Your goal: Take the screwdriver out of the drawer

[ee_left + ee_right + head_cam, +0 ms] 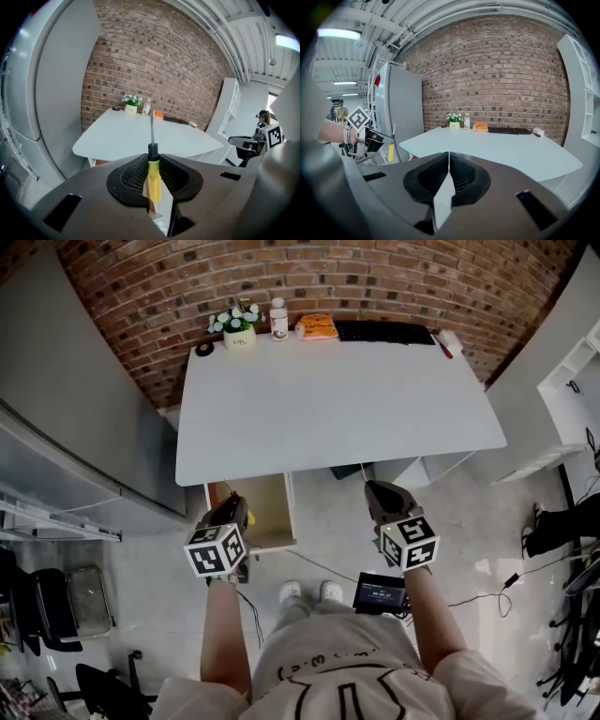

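One screwdriver (153, 180), pinched by its yellow handle between the pads of the left gripper (154, 164), black collar and steel shaft poking forward past the jaws toward the white table (140, 136). Gripped on the handle rather than the shaft, presumably for the thicker, less slippery purchase and to keep the tip pointing away from the body. From the head view: tool in the air just over the front left corner of the open drawer (291, 512), judged already out of it. Drawer pulled out beneath the table's near edge, wooden inside showing, contents not discernible. Right gripper (448, 164) pressed together on nothing, in the air to the drawer's right, well apart from the tool; probably just kept out of the way, no job visible for it. Along the table's far edge: flower pot (237, 329), bottle (278, 320), orange book (319, 326), black keyboard (384, 332), all well clear of the work. Left to do, as a guess: setting the tool down, perhaps on the table. Possible risk: pivoting in so narrow a pinch.
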`<state>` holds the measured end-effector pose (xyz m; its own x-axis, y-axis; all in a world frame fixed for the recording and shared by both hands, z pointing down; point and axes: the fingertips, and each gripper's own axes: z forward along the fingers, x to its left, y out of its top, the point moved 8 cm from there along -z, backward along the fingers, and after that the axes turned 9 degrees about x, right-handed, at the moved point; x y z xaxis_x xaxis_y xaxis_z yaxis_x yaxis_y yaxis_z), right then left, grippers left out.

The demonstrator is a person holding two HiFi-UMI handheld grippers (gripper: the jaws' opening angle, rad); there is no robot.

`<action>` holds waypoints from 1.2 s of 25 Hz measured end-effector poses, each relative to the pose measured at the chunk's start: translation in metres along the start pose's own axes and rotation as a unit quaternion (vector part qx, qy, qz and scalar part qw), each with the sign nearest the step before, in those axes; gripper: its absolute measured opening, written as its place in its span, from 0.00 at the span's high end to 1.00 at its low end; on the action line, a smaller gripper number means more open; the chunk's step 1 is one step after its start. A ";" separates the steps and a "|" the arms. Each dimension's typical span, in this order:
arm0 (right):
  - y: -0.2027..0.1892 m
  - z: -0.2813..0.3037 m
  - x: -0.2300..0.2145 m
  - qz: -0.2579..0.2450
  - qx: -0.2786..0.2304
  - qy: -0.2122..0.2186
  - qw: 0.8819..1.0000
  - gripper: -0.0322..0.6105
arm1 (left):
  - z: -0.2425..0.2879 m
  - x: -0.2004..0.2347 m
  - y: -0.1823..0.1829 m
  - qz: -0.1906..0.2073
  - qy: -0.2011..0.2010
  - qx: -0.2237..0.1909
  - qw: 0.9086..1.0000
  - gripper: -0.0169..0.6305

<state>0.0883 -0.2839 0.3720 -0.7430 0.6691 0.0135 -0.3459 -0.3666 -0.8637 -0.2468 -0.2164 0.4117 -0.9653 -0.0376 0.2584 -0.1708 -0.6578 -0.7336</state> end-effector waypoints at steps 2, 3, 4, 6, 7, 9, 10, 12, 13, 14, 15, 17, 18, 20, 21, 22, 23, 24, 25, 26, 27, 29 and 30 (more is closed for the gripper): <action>0.006 -0.006 -0.002 0.002 -0.011 -0.002 1.000 0.92 | -0.005 -0.006 0.009 0.010 -0.001 -0.012 1.000 0.85; 0.009 -0.008 -0.003 0.003 -0.016 -0.003 1.000 0.92 | -0.008 -0.008 0.012 0.014 0.000 -0.017 1.000 0.85; 0.012 -0.010 -0.004 0.004 -0.020 -0.004 1.000 0.92 | -0.011 -0.011 0.015 0.018 0.000 -0.022 1.000 0.85; 0.017 -0.013 -0.005 0.006 -0.030 -0.006 1.000 0.92 | -0.017 -0.014 0.022 0.023 0.001 -0.035 0.999 0.85; 0.019 -0.015 -0.005 0.007 -0.036 -0.007 0.999 0.92 | -0.020 -0.015 0.025 0.023 0.002 -0.042 0.999 0.85; 0.024 -0.019 -0.007 0.009 -0.047 -0.008 0.999 0.92 | -0.025 -0.018 0.030 0.025 0.002 -0.053 0.998 0.85; 0.027 -0.022 -0.007 0.011 -0.052 -0.009 0.999 0.92 | -0.027 -0.020 0.032 0.026 0.002 -0.057 0.998 0.85; 0.031 -0.027 -0.009 0.016 -0.062 -0.012 0.998 0.92 | -0.031 -0.022 0.036 0.026 0.003 -0.065 0.998 0.85; 0.032 -0.029 -0.010 0.021 -0.068 -0.014 0.997 0.92 | -0.033 -0.023 0.037 0.024 0.004 -0.070 0.997 0.85; 0.033 -0.031 -0.011 0.025 -0.074 -0.015 0.997 0.92 | -0.035 -0.024 0.038 0.021 0.003 -0.076 0.997 0.85; 0.034 -0.034 -0.012 0.029 -0.080 -0.016 0.996 0.92 | -0.037 -0.025 0.039 0.020 0.003 -0.081 0.997 0.85; 0.036 -0.037 -0.013 0.031 -0.089 -0.016 0.995 0.92 | -0.040 -0.027 0.043 0.024 0.001 -0.088 0.996 0.85; 0.038 -0.038 -0.013 0.031 -0.092 -0.016 0.995 0.92 | -0.041 -0.029 0.045 0.028 0.000 -0.091 0.995 0.85; 0.040 -0.040 -0.014 0.029 -0.097 -0.016 0.995 0.92 | -0.044 -0.033 0.049 0.037 -0.001 -0.098 0.995 0.85; 0.041 -0.041 -0.014 0.028 -0.100 -0.016 0.994 0.92 | -0.046 -0.035 0.051 0.042 -0.002 -0.102 0.994 0.85; 0.043 -0.042 -0.014 0.028 -0.105 -0.014 0.994 0.92 | -0.049 -0.037 0.053 0.047 -0.002 -0.106 0.993 0.85; 0.044 -0.044 -0.013 0.030 -0.112 -0.011 0.993 0.92 | -0.051 -0.039 0.056 0.053 -0.002 -0.109 0.993 0.85; 0.047 -0.045 -0.013 0.033 -0.120 -0.007 0.992 0.92 | -0.052 -0.041 0.058 0.059 -0.003 -0.112 0.992 0.85; 0.049 -0.047 -0.013 0.036 -0.128 -0.002 0.991 0.92 | -0.052 -0.042 0.060 0.063 -0.005 -0.114 0.991 0.85; 0.051 -0.048 -0.012 0.039 -0.135 0.002 0.990 0.92 | -0.053 -0.044 0.061 0.066 -0.006 -0.116 0.991 0.85; 0.052 -0.048 -0.011 0.040 -0.140 0.005 0.989 0.92 | -0.053 -0.045 0.062 0.068 -0.008 -0.119 0.991 0.85; 0.055 -0.049 -0.009 0.035 -0.146 0.009 0.989 0.92 | -0.055 -0.046 0.063 0.070 -0.009 -0.124 0.990 0.85; 0.056 -0.050 -0.008 0.030 -0.146 0.010 0.989 0.92 | -0.056 -0.047 0.064 0.072 -0.009 -0.127 0.989 0.85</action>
<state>0.1035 -0.2778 0.2988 -0.7450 0.6653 -0.0488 -0.1191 -0.2046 -0.9716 -0.2238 -0.2144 0.3180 -0.9798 -0.1323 0.1499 -0.0784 -0.4354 -0.8968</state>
